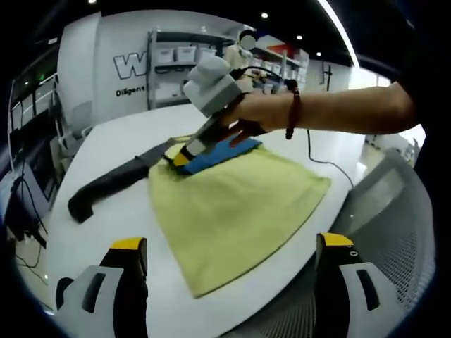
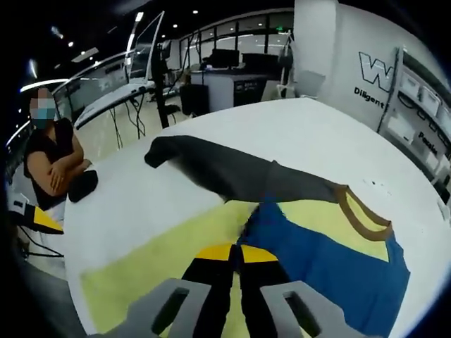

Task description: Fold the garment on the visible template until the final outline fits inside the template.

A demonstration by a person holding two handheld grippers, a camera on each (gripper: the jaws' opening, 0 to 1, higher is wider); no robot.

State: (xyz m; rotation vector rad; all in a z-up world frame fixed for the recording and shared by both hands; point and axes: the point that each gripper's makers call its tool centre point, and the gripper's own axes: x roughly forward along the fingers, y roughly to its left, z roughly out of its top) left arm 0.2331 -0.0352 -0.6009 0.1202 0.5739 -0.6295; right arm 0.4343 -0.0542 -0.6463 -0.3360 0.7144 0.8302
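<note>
Your right gripper (image 2: 237,255) is pinching the shirt (image 1: 232,211) near its collar (image 2: 363,211); left gripper (image 1: 229,253) is hovering spread off the hem, bare table (image 1: 106,148) beyond the sleeve (image 1: 116,184).

Soft matt cloth garment (image 1: 232,211) lies on a smooth white table (image 1: 113,141) with slight sheen

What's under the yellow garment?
A blue sheet, likely the template, shows beneath the garment near the collar, with white table around. How far the sheet extends under the fabric is covered. The right gripper is shut on the garment.
</note>
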